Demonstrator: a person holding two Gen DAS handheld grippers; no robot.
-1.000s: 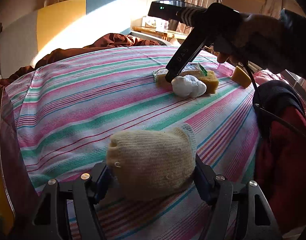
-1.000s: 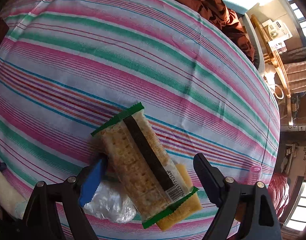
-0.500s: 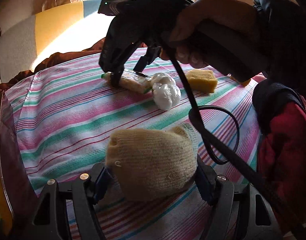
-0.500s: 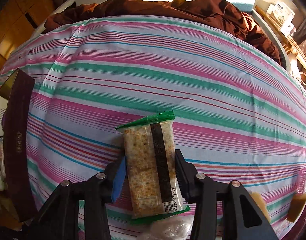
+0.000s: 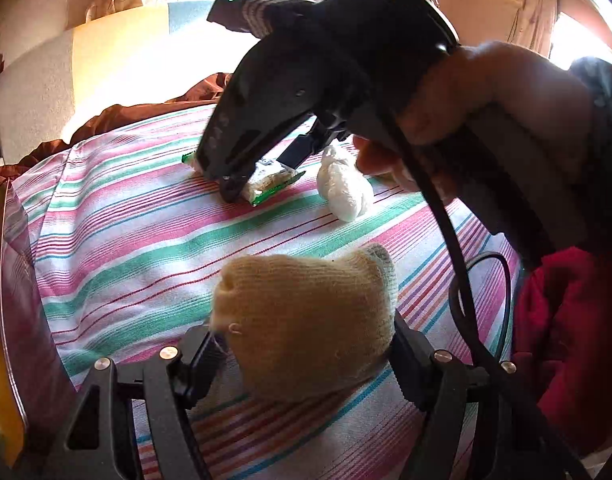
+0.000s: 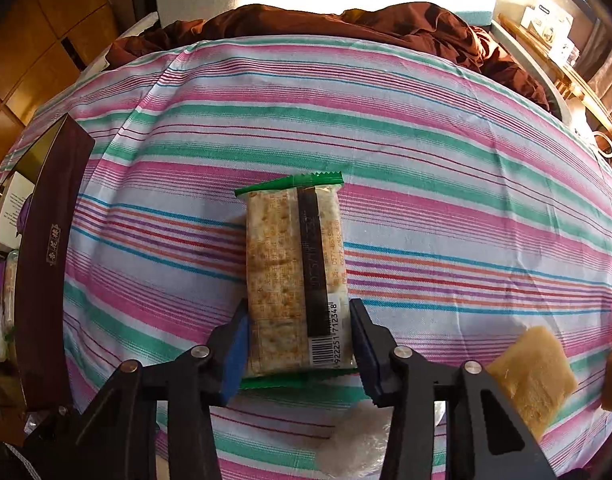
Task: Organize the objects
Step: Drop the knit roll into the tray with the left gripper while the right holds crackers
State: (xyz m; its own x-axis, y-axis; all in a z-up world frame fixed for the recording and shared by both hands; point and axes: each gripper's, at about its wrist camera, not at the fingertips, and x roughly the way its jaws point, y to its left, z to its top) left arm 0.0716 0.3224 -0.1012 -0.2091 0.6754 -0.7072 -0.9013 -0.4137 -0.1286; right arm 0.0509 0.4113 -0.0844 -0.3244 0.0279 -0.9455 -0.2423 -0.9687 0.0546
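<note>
Right claw [image 6: 297, 340] gripping cracker packet [image 6: 295, 272], left claw [image 5: 301, 354] apparently pinching sock [image 5: 306, 320]

Striped bed sheet [image 6: 386, 128] bears cracker packet [image 6: 295, 276], white bag [image 5: 344, 190], sponge [image 6: 534, 364].

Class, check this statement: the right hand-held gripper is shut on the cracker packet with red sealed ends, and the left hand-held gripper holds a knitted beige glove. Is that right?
Not quite. The cracker packet has green sealed ends, not red, as the right wrist view shows. The rest stands: the right hand-held gripper is shut on it, and the left hand-held gripper holds the knitted beige glove.
</note>
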